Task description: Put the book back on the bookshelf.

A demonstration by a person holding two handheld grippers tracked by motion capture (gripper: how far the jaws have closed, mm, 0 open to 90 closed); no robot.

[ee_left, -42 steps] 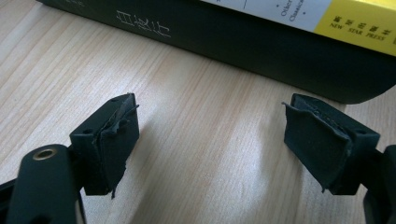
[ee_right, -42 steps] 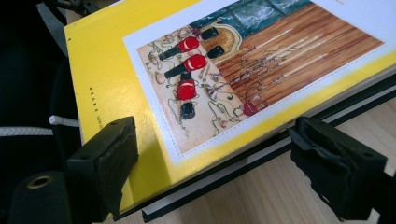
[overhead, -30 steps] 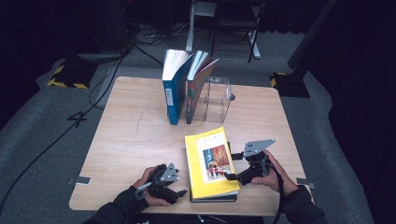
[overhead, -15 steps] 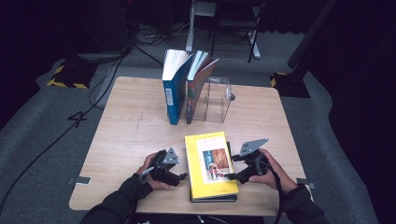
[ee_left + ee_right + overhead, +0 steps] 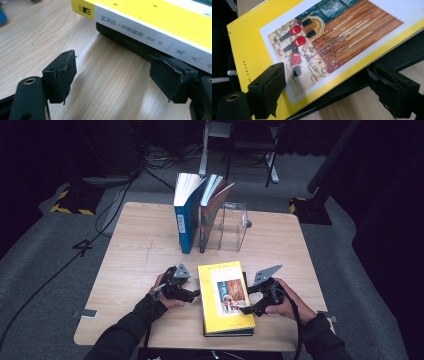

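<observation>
Left gripper (image 5: pixel 192 293) sits on the near part of the wooden table (image 5: pixel 140 250), just beside the spine edge of the yellow book (image 5: pixel 225 295). Its jaws stand apart with bare tabletop between them; in the left gripper view one pad (image 5: pixel 166 78) is at the edge of the dark book (image 5: pixel 130 41) under the yellow one, though contact cannot be confirmed. Nothing is gripped.

Right gripper (image 5: pixel 248 308) is at the opposite, fore-edge side of the same stack. Its jaws have just been opening. In the right gripper view one pad (image 5: pixel 270 88) lies over the yellow cover near its corner and the other (image 5: pixel 392 92) sits below the stack's edge, so the book's edge is between the jaws, with a visible gap on each side; the pads do not press on it. State: released.

Yellow book lies flat, cover up, on top of the dark book at the near centre of the table, between the two grippers.

Behind it, toward the far side, a blue book (image 5: pixel 186 215) and a second upright book (image 5: pixel 210 212) stand side by side against a clear plastic bookend (image 5: pixel 232 227), well apart from the stack.
</observation>
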